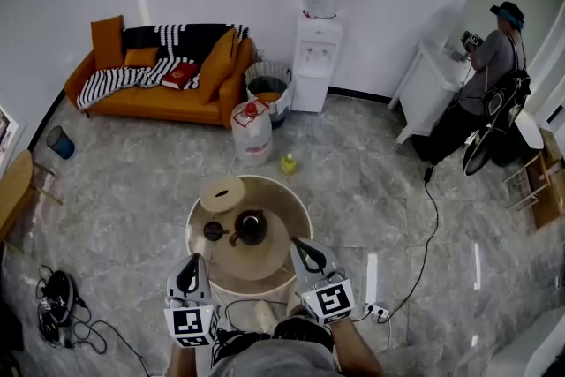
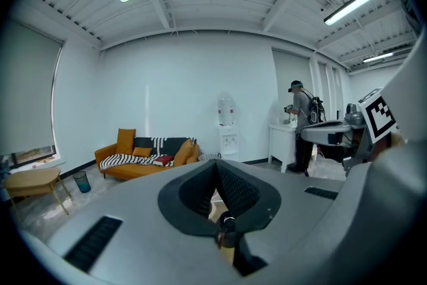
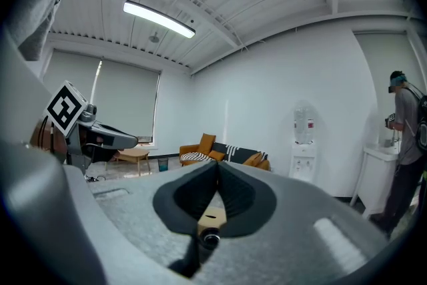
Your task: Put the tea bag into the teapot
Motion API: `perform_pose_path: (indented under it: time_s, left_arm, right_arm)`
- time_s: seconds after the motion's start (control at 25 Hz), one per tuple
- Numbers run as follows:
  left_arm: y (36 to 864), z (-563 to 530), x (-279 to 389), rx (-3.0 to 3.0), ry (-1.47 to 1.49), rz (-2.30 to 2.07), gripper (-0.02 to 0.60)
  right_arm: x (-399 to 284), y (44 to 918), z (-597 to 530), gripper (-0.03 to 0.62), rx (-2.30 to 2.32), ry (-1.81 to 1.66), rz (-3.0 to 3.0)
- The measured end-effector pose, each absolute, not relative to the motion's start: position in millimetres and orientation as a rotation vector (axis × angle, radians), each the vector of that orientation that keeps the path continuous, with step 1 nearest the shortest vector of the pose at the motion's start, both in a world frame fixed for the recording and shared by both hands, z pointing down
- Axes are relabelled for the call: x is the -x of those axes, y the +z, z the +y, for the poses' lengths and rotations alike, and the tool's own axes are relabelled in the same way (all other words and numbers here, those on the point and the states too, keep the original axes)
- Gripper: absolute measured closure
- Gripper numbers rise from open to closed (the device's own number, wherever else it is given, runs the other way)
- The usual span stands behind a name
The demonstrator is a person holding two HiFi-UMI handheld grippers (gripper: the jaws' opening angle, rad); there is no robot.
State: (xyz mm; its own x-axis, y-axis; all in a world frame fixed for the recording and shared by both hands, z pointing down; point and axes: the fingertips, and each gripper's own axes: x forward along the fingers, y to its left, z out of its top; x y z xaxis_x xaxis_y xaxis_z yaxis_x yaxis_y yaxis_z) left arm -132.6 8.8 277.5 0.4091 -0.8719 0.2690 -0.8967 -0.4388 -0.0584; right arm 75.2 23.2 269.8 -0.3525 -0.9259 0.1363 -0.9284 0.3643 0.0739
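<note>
A dark teapot (image 1: pixel 251 227) stands with its top uncovered on a round wooden tray on the small round table (image 1: pixel 298 206). Its dark lid (image 1: pixel 214 230) lies just left of it, and a pale wooden disc (image 1: pixel 221 192) rests at the table's far left. I cannot make out a tea bag in any view. My left gripper (image 1: pixel 191 262) is at the table's near left edge and my right gripper (image 1: pixel 298 245) at its near right edge. Both are shut with nothing between the jaws. In both gripper views, left gripper (image 2: pixel 215 165) and right gripper (image 3: pixel 217 169), the jaws meet at the tips and point level across the room.
An orange sofa (image 1: pixel 163 75) stands at the back wall, beside a bin (image 1: pixel 267 88) and a water dispenser (image 1: pixel 316 57). A water jug (image 1: pixel 252 132) and a yellow bottle (image 1: pixel 289 163) stand on the floor behind the table. A person (image 1: pixel 494 66) stands at the right. A cable (image 1: pixel 428 225) crosses the floor.
</note>
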Motion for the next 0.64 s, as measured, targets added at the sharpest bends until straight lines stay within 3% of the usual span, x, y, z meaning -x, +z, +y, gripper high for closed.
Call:
perform_pose_path:
  time_s: [0.64]
  left_arm:
    - [275.7,7.1,129.9,-2.560,0.394,-1.604,0.565]
  right_arm:
    - [-77.8,270.1,24.3,0.594,-1.700,0.050,-2.469]
